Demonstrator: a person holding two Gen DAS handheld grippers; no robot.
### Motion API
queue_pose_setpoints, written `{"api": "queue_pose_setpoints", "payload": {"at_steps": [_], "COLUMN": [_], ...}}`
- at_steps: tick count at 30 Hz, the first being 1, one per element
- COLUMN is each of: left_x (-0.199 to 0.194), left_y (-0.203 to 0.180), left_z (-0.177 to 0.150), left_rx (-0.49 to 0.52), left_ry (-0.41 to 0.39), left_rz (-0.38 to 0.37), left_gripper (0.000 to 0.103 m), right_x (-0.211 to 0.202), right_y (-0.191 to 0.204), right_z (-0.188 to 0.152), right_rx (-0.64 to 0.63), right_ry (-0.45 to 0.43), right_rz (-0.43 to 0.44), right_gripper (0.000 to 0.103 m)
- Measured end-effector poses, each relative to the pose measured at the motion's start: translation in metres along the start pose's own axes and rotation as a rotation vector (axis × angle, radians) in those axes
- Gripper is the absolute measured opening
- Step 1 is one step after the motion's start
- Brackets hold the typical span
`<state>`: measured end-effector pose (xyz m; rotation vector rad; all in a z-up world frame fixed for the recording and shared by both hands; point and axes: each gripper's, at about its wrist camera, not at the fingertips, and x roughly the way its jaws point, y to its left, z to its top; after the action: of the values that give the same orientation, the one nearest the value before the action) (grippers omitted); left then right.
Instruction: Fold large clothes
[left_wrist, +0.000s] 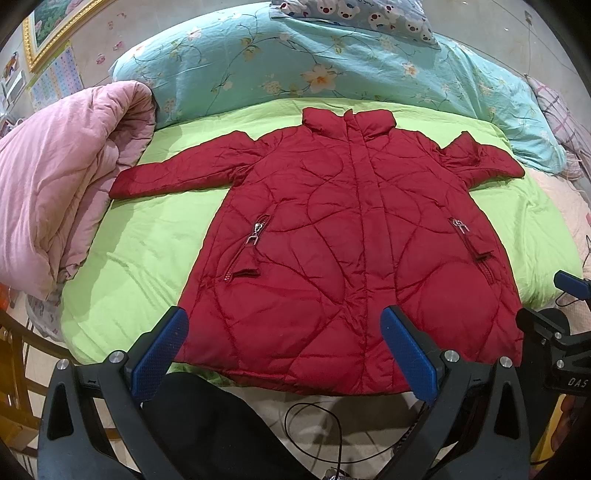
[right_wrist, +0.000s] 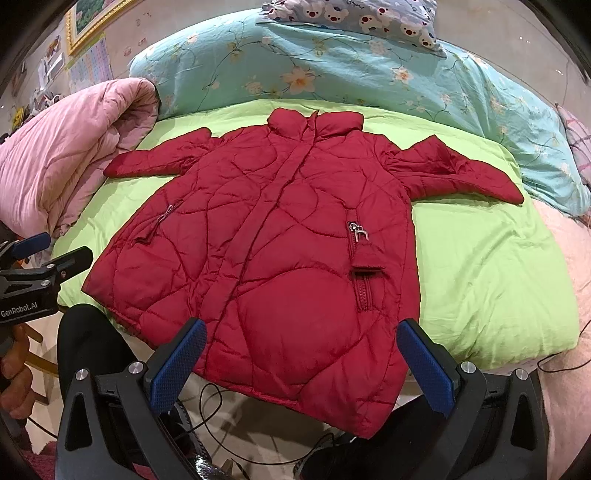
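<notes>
Green sheeting (left_wrist: 155, 243) covers the bed, and on it the red quilted coat (left_wrist: 332, 236) lies flat, front up and closed down the middle, collar (left_wrist: 347, 123) toward the far end and hem hanging just over the near edge of the bed. Both sleeves are spread out to the sides; the one on the left of the coat (left_wrist: 173, 173) lies straight, the one on the right (left_wrist: 480, 158) is bunched near the shoulder. A zipped pocket with a metal pull sits on each side of the front: one left of the closure (left_wrist: 255, 230), one right (left_wrist: 461, 227).

Near the coat's hem, the left gripper (left_wrist: 284, 354) has its blue-padded fingers (left_wrist: 162, 354) spread wide, holding nothing, above the hem without touching it. The right gripper (right_wrist: 303, 365) is likewise spread wide and empty, over the coat's lower right corner. A hand (right_wrist: 14, 365) grips the left tool's handle at the edge of the right wrist view.

Beyond the coat's collar lies a turquoise floral quilt (left_wrist: 295, 55), with a bear-print pillow (left_wrist: 362, 14) on top of it. Left of the coat's left sleeve, a pink comforter (left_wrist: 55, 184) is heaped. Below the hem, a black cable (left_wrist: 314, 410) loops on the floor. A gold-framed picture (left_wrist: 51, 26) hangs on the wall far left of the collar.
</notes>
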<state>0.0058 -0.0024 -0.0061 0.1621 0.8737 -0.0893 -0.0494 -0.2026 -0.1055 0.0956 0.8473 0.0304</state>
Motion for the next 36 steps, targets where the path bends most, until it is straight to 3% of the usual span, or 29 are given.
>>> {"api": "queue_pose_setpoints", "payload": {"at_steps": [29, 36], "left_x": [0.004, 0.012], "left_y": [-0.012, -0.015], "left_z": [0.006, 0.009], "left_rx": [0.042, 0.041], "left_ry": [-0.032, -0.006], "left_rz": [0.040, 0.028], "left_gripper": [0.103, 0.103], "right_x": [0.001, 0.002], "right_y": [-0.005, -0.008], "right_z": [0.007, 0.010], "right_rx": [-0.004, -0.006], "right_ry": [0.022, -0.035], "right_rz": [-0.007, 0.002], "right_gripper": [0.103, 0.103]}}
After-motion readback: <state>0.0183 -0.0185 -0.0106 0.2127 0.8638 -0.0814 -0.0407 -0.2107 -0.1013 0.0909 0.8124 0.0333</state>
